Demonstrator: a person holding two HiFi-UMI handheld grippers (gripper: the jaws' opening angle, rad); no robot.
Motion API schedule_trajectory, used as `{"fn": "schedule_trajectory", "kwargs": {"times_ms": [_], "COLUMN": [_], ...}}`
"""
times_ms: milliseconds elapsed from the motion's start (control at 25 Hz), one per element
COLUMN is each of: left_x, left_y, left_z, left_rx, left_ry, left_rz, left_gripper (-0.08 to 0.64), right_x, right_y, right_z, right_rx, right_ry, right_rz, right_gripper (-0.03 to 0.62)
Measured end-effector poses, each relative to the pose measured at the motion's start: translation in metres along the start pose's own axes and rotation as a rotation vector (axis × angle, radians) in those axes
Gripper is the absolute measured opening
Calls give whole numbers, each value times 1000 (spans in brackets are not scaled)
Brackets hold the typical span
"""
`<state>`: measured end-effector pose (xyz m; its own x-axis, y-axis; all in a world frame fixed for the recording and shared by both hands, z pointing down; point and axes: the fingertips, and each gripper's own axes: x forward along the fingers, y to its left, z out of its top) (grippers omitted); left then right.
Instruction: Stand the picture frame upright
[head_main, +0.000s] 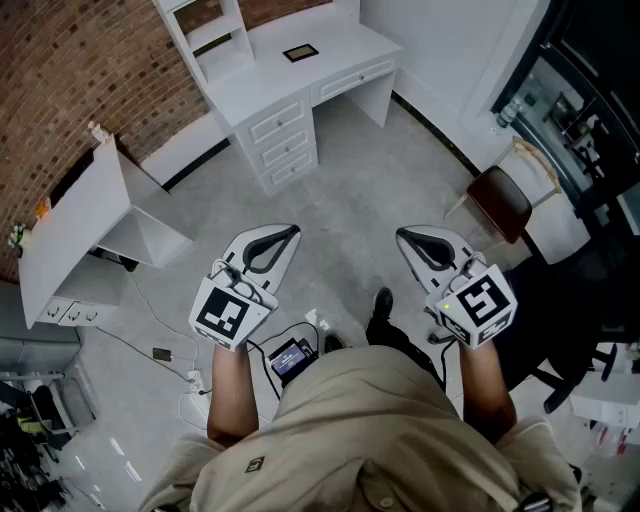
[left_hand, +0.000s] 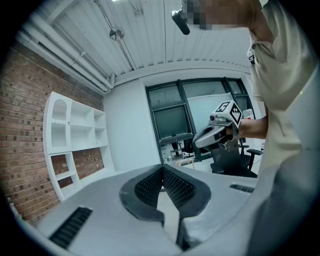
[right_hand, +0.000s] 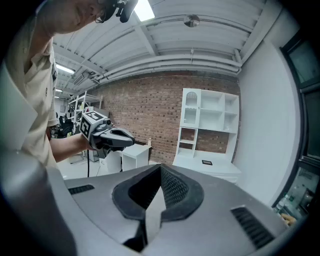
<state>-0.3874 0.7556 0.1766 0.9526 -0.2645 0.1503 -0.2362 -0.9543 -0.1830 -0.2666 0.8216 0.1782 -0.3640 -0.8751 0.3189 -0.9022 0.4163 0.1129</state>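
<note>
A small dark picture frame (head_main: 300, 52) lies flat on the white desk (head_main: 340, 50) at the far side of the room; it also shows as the dark frame (right_hand: 206, 162) on the desk top in the right gripper view. My left gripper (head_main: 285, 236) and right gripper (head_main: 407, 238) hang at waist height over the floor, far from the desk. Both are shut, their jaw tips meeting with nothing between them. From the left gripper (left_hand: 162, 170) I see the right one (left_hand: 220, 131) to the side; the right gripper (right_hand: 160, 172) sees the left one (right_hand: 107, 136).
A white shelf unit (head_main: 205, 30) stands on the desk's left end. A second white cabinet (head_main: 80, 235) sits left against the brick wall. A brown chair (head_main: 500, 200) stands at right, near a black office chair (head_main: 575, 300). Cables and a small device (head_main: 292, 358) lie on the grey floor.
</note>
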Motion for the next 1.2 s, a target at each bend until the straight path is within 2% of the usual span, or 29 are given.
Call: {"fn": "schedule_trajectory", "kwargs": {"times_ms": [360, 600, 760, 960, 1200], "left_x": [21, 64, 108, 187, 272], "left_y": [3, 13, 26, 47, 67], "left_z": [-2, -7, -11, -6, 8], "left_rx": [-7, -21, -13, -9, 26], "left_ry": [18, 48, 70, 110, 136], "left_rz": [9, 12, 4, 3, 24], "left_gripper": [7, 7, 7, 7, 8], "right_x": [5, 15, 26, 38, 59], "right_y": [-22, -65, -111, -194, -285], "right_z": [-5, -16, -27, -42, -52], "right_rx": [10, 54, 98, 126, 129], "right_ry": [-6, -26, -48, -53, -60], "right_rz": [24, 51, 54, 62, 115], "right_gripper": [3, 3, 3, 3, 3]}}
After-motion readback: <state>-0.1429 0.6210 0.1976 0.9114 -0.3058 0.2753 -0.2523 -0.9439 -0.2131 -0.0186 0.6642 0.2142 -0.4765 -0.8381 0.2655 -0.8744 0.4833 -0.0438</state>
